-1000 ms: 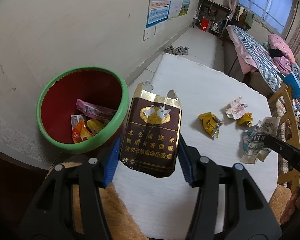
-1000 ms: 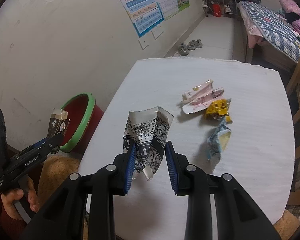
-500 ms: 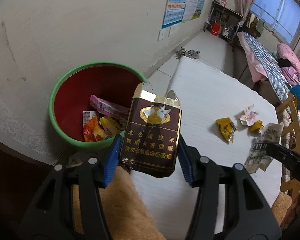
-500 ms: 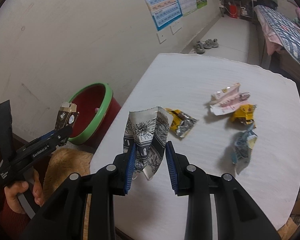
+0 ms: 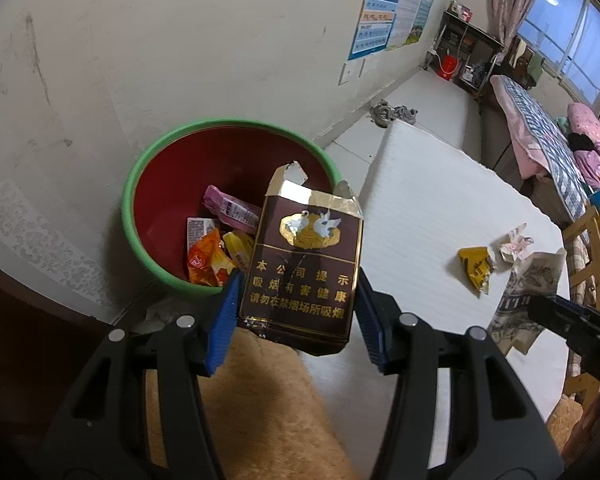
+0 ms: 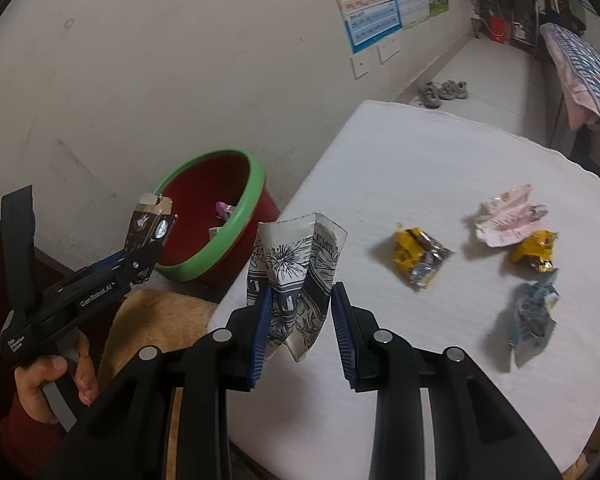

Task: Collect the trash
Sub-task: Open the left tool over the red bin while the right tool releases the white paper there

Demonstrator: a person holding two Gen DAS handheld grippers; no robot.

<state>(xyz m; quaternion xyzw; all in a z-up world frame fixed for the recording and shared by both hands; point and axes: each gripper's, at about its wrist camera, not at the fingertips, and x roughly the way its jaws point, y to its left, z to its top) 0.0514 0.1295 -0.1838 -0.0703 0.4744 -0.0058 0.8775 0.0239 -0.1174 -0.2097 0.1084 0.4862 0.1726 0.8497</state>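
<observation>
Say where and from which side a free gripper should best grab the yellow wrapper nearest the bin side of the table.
Probably from above, jaws closing across the yellow wrapper at its raised crumpled middle. It lies low on the white table, apart from the pink wrapper, so a side approach would likely just push it. Both the left gripper and right gripper are full now.

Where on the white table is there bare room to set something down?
The table is bare on its far half toward the shoes, and in the near strip. The right middle is crowded: yellow wrapper, pink wrapper, blue wrapper.
</observation>
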